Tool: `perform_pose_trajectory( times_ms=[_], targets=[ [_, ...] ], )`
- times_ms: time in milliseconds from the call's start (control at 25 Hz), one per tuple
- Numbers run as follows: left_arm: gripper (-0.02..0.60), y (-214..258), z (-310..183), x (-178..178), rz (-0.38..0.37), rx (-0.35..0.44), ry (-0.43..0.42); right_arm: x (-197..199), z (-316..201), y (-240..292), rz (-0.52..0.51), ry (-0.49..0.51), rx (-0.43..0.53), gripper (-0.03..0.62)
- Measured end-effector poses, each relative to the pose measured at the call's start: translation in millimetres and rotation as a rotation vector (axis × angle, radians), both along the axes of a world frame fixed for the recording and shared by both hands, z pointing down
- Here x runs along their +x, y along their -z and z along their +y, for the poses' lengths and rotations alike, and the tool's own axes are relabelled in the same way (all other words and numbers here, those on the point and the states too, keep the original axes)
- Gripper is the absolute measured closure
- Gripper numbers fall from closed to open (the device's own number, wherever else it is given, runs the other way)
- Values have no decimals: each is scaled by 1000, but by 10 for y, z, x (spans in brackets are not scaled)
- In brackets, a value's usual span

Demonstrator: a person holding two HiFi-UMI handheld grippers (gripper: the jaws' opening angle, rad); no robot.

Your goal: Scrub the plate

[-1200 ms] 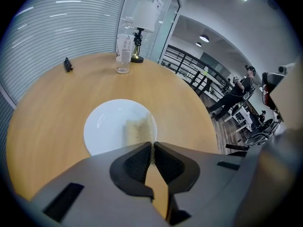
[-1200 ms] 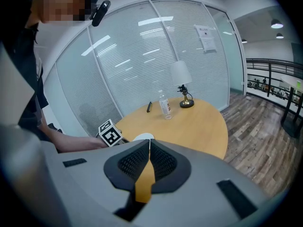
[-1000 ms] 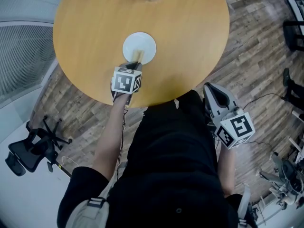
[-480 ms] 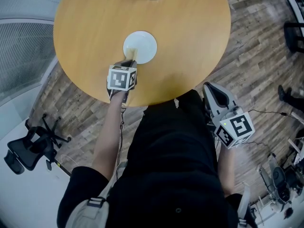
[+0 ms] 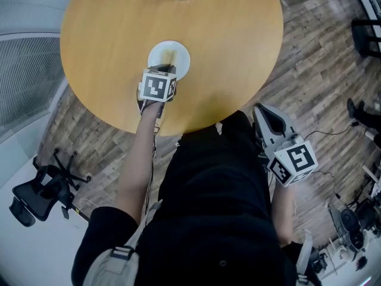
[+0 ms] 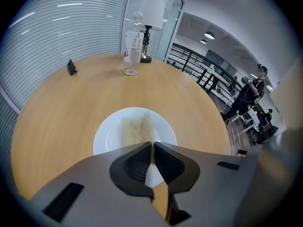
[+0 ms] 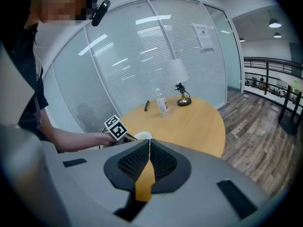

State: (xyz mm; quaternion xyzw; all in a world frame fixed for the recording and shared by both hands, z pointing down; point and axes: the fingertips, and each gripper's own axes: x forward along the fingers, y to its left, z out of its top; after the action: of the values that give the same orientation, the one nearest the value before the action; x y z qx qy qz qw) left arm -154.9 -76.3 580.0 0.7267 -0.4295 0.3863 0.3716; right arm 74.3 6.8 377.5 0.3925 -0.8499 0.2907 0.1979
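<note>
A small white plate [image 5: 178,55] sits on the round wooden table [image 5: 232,46], and shows large in the left gripper view [image 6: 109,136]. A thin yellowish sponge [image 6: 136,128] lies flat on it, its near end pinched in my left gripper [image 6: 152,151], which is shut on it. From the head view the left gripper [image 5: 166,69] reaches over the plate's near rim, with the sponge [image 5: 168,56] ahead of it. My right gripper [image 5: 269,119] hangs off the table beside the person's hip; it is shut [image 7: 148,150] and holds nothing.
At the table's far side stand a clear water bottle [image 6: 133,44], a small white-shaded lamp [image 6: 152,18] and a little black object [image 6: 71,66]. Glass walls with blinds [image 6: 71,22] stand behind. An office chair [image 5: 36,195] stands on the floor at the left.
The left gripper has pushed forward over the plate with the sponge, after a short slide to the left. The right gripper has stayed where it was.
</note>
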Motion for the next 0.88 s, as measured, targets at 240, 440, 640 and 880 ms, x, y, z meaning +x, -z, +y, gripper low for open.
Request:
perform_pose_trajectory(
  times_ms=[240,440,640,880],
  targets=[
    [555,-3,-206,128,3,8,-42,42,-2,-11,4,-28,-8,574],
    [555,11,-273,167,1,15,-54,76,-4,-17,7,-39,-11,575],
    [555,-18,-168,126,9,-3,-47,37,-17,-15,3,-29,-10,574],
    [555,-27,56,33,11,-20,-22,-34,-9,-10,-1,3,-10,574]
  ],
)
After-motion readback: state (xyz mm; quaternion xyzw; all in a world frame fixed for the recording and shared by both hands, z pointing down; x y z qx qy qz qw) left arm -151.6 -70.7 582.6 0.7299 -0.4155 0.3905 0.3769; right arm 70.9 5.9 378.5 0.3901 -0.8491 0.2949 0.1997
